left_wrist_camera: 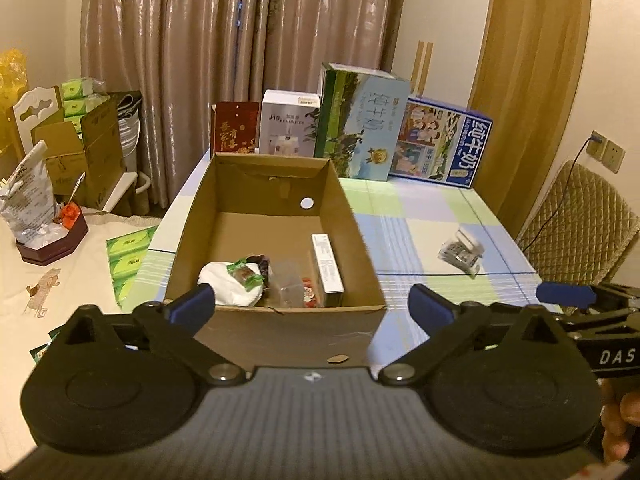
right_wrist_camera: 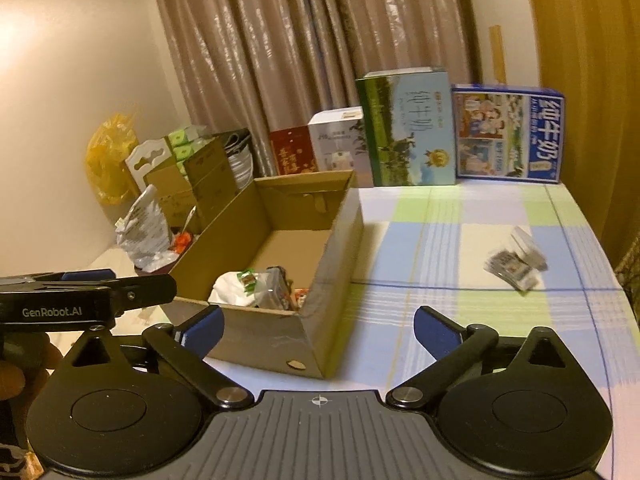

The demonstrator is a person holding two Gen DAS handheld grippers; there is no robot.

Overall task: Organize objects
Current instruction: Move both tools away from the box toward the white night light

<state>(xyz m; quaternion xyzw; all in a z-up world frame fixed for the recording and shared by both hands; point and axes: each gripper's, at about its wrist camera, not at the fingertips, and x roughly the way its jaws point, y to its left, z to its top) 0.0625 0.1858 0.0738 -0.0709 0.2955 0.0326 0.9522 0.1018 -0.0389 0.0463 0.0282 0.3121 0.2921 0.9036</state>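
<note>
An open cardboard box [left_wrist_camera: 264,192] stands on the checked tablecloth [left_wrist_camera: 420,216], straight ahead of my left gripper [left_wrist_camera: 310,300]. That gripper is wide open with nothing between its blue pads, just short of the box's near wall. Inside the box lie a white bundle [left_wrist_camera: 236,288], a green-wrapped sweet [left_wrist_camera: 244,274], a clear packet [left_wrist_camera: 294,284] and a slim white carton [left_wrist_camera: 328,268]. My right gripper [right_wrist_camera: 318,320] is also wide open and empty, at the box's near right corner [right_wrist_camera: 312,344]. A small shiny packet [right_wrist_camera: 516,264] lies alone on the cloth to the right.
Along the table's far edge stand a red box [left_wrist_camera: 235,128], a white box [left_wrist_camera: 288,124] and two milk cartons [left_wrist_camera: 360,120] [left_wrist_camera: 440,144]. A quilted chair [left_wrist_camera: 576,224] is on the right. To the left are green tissue packs [left_wrist_camera: 128,256], a bag and stacked cardboard boxes.
</note>
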